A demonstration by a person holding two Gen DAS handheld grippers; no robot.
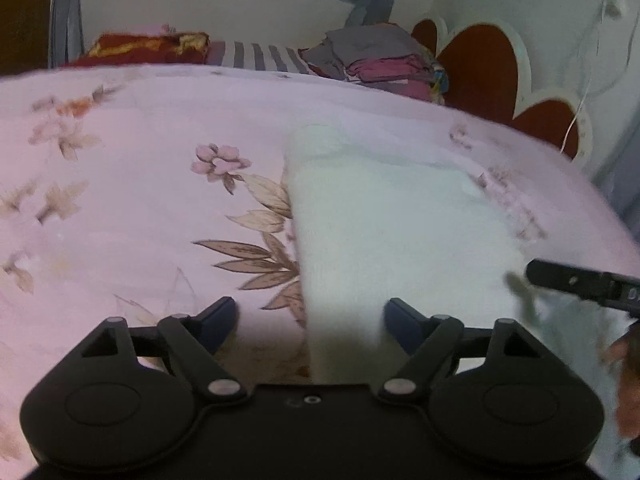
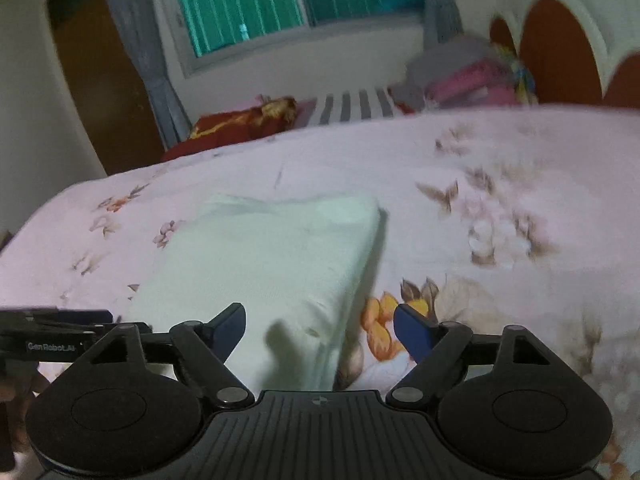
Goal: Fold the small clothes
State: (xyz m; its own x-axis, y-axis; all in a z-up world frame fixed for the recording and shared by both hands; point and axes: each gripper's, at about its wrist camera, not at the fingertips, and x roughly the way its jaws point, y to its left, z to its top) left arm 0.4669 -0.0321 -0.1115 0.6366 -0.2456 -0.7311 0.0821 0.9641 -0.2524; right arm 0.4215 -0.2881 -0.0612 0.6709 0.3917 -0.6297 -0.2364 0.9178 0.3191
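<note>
A pale mint-white garment (image 1: 384,216) lies folded flat on the floral pink bedsheet (image 1: 140,200). My left gripper (image 1: 310,320) is open over the garment's near left edge, empty. The garment shows in the right wrist view (image 2: 272,256) too, where my right gripper (image 2: 320,330) is open over its near right edge, empty. The right gripper's finger (image 1: 580,282) enters the left wrist view at the right. The left gripper (image 2: 56,328) shows at the left edge of the right wrist view.
A stack of folded grey and pink clothes (image 1: 380,60) sits at the far side of the bed by the red headboard (image 1: 488,68). A red and yellow cloth (image 1: 148,46) and a striped cloth (image 1: 260,56) lie along the far edge under the window.
</note>
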